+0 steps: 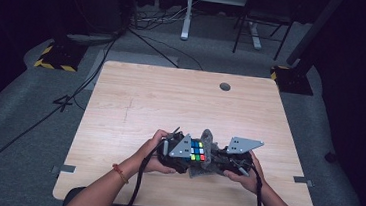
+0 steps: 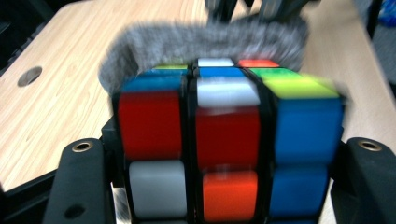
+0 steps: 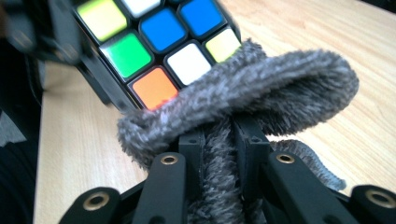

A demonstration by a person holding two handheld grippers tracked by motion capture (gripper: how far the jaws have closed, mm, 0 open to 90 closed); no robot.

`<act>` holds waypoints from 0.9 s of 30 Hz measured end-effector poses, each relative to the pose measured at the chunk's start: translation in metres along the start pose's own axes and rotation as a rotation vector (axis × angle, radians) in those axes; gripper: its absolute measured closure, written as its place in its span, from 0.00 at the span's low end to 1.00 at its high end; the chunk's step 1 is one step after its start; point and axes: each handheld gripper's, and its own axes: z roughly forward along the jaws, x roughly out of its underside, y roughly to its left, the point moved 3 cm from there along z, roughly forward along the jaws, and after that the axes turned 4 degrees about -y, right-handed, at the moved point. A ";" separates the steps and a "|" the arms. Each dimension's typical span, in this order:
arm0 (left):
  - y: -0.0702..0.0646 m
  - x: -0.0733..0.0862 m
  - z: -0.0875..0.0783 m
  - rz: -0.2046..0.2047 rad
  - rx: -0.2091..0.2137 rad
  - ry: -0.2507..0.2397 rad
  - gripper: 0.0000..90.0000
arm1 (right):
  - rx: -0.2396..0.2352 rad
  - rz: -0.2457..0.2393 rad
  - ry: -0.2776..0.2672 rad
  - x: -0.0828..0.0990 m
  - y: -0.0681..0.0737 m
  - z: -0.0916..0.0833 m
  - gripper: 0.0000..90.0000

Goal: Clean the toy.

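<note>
Two grips: left gripper (image 2: 224, 154) clamps glossy puzzle cube (image 2: 219, 140); right gripper (image 3: 219, 140) pinches fuzzy grey cloth (image 3: 261, 88) against cube.

Counter (image 1: 135, 104): light wood-grain top with rounded corners, standing on grey carpet floor (image 1: 14, 118). One round cable hole (image 1: 225, 86) sits near the far edge, right of centre. A grey fuzzy cloth (image 1: 200, 169) appears to rest on the near part of the top; contact cannot be confirmed.
</note>
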 end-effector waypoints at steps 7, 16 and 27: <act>0.000 -0.001 0.000 -0.015 0.010 -0.017 0.37 | 0.014 -0.025 -0.012 -0.005 0.005 -0.002 0.84; 0.000 -0.001 0.001 -0.017 0.017 -0.021 0.37 | 0.025 -0.032 0.050 0.004 0.006 0.012 0.84; 0.005 0.004 0.004 -0.068 0.034 -0.016 0.35 | 0.029 -0.037 -0.038 -0.003 0.005 -0.004 0.85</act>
